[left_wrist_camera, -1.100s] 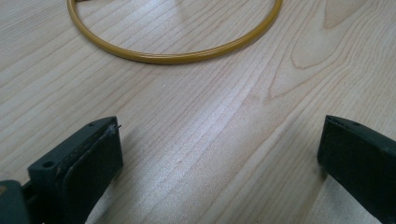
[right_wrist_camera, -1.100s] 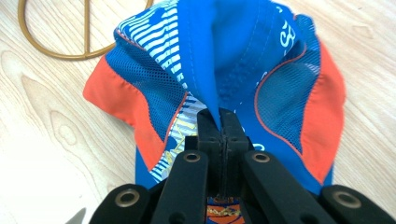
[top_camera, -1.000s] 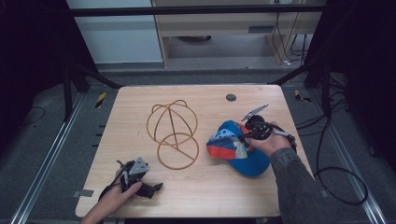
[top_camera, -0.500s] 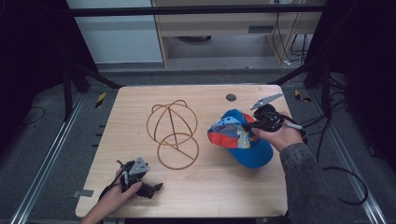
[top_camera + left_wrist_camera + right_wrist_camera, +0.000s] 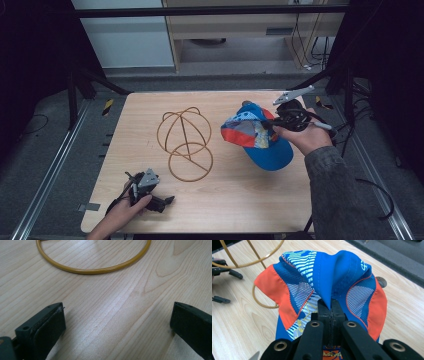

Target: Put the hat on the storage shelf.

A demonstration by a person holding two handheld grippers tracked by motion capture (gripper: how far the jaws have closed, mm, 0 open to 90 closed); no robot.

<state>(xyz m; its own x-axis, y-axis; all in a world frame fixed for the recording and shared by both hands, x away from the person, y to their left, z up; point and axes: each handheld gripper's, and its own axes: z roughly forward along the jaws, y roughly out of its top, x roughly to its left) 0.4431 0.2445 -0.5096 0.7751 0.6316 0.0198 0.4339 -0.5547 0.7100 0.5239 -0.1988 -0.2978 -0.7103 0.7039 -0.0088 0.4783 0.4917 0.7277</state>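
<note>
High view, going left to right: left tool [image 5: 159, 202] resting on the table [image 5: 225, 200] at its near left corner, jaws spread wide and empty, just short of the wire hat stand [image 5: 185, 142] and its base ring [image 5: 95, 267]; right tool [image 5: 270, 126] pinching a fold of the blue-and-orange cap [image 5: 257, 137], lifting it clear of the wood to the stand's right. Carrying the cap toward the stand, judging by this; next needing the crown [image 5: 329, 277] brought over the wire dome and lowered open side down, possibly steadying the base ring.
</note>
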